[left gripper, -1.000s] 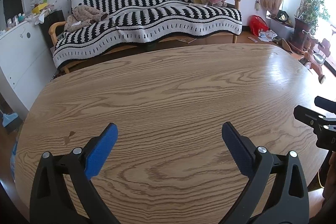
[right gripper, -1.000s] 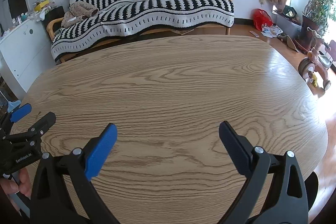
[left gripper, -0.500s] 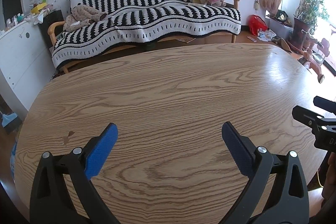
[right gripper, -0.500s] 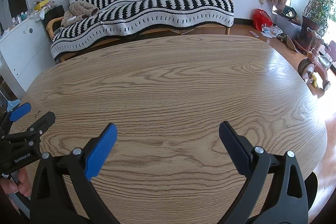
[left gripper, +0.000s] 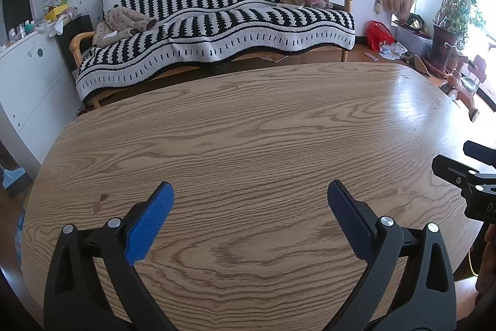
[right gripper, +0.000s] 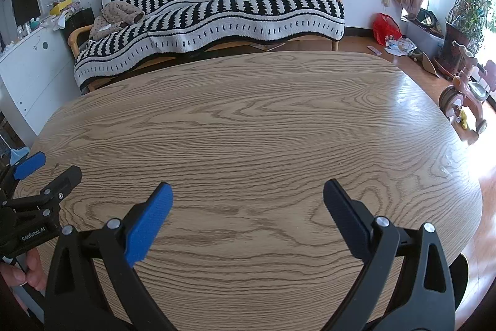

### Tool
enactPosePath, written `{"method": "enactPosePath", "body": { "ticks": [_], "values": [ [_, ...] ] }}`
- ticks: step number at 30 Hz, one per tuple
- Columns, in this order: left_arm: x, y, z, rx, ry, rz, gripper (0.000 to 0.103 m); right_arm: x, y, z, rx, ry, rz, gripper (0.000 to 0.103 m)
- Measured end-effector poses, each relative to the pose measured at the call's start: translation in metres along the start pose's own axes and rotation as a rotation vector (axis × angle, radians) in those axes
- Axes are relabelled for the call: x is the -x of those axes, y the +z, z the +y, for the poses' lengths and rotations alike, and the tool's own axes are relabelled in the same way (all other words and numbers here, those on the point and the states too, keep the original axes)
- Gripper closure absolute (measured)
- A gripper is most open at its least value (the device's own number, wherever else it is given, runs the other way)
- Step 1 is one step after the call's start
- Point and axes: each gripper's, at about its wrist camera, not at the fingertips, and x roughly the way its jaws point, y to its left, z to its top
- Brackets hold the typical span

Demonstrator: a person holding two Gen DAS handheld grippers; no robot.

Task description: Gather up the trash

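My left gripper (left gripper: pixel 249 200) is open and empty over the near part of an oval wooden table (left gripper: pixel 248 126). My right gripper (right gripper: pixel 246 202) is open and empty over the same table (right gripper: pixel 248 120). Each gripper shows at the edge of the other's view: the right one (left gripper: pixel 465 172) at the far right, the left one (right gripper: pixel 40 176) at the far left. No trash shows on the tabletop. A small chip mark (left gripper: pixel 99 202) marks the wood near the left finger.
A sofa with a black-and-white blanket (left gripper: pixel 217 30) stands behind the table. A white cabinet (left gripper: pixel 28 76) is at the left. A red bag (right gripper: pixel 386 28), scattered papers (right gripper: pixel 400 45), a potted plant (right gripper: pixel 465 20) and a toy tricycle (right gripper: pixel 465 98) lie on the floor at right.
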Motion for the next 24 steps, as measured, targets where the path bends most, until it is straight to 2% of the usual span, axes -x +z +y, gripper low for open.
{"method": "enactPosePath", "body": {
  "ticks": [24],
  "values": [
    [-0.0018, -0.0021, -0.0018, 0.001, -0.008, 0.018, 0.007, 0.0, -0.0005, -0.0029, 0.0, -0.002, 0.002, 0.009]
  ]
}}
